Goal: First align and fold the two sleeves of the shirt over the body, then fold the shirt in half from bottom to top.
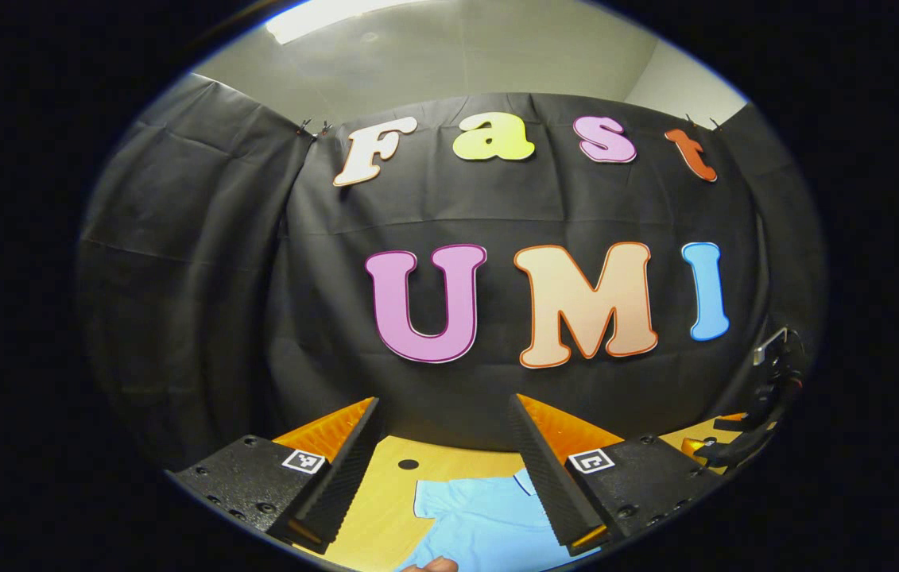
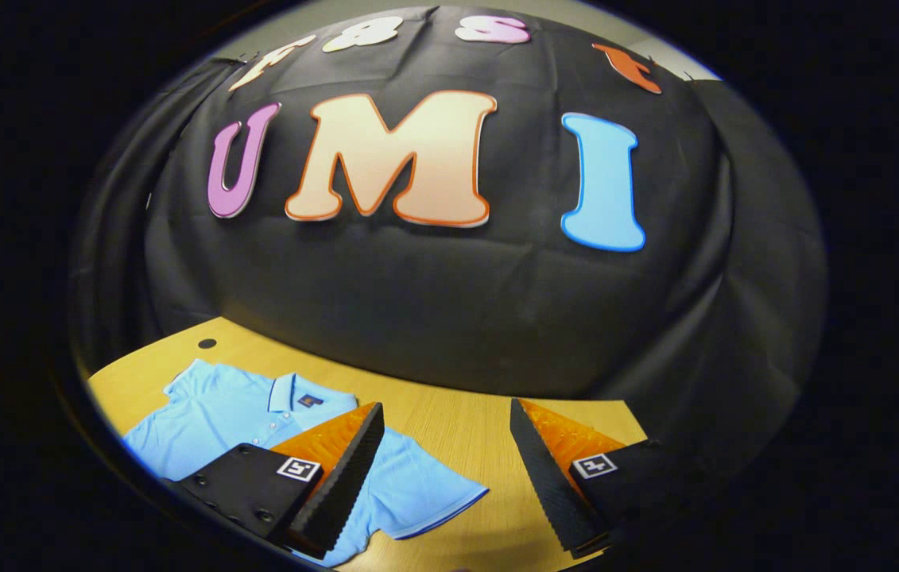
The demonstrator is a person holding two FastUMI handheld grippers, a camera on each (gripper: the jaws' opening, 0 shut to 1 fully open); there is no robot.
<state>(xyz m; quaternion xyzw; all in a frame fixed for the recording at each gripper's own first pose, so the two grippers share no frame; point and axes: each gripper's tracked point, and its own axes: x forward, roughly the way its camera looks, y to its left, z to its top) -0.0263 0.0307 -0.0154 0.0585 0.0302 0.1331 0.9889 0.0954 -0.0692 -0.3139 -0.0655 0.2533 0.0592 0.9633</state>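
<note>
Two tools hang above a light-blue polo shirt (image 2: 234,417) that lies flat and face up on the wooden table (image 2: 449,433), collar toward the booth's black cloth wall, both short sleeves spread out to the sides and not yet folded over the body. In the right gripper view the right tool (image 2: 447,477) sits over the shirt's outstretched sleeve (image 2: 425,488), fingers spread wide with nothing between them, one finger over the sleeve cloth and the other over bare wood beyond the sleeve's edge; I judge it is placed there to come down on that sleeve's hem for the first fold. In the left gripper view the left tool (image 1: 443,469) is likewise spread apart and empty, tilted up so that it looks mostly at the wall, with the shirt's other sleeve and collar area (image 1: 489,516) low between its fingers. At the right edge of that view, well apart from the shirt, shows part of the other tool's body (image 1: 759,413). The shirt looks like soft knit cotton with a ribbed, darker-edged sleeve hem, a small dark label inside the collar (image 2: 290,393) and a short button placket; it lies smooth with few wrinkles. The table has a pale wood-grain surface with a round dark hole (image 2: 207,344) just beyond the shirt's far shoulder. Each tool's fingers are wedge-shaped with ridged inner faces, suited to pinching thin cloth.
</note>
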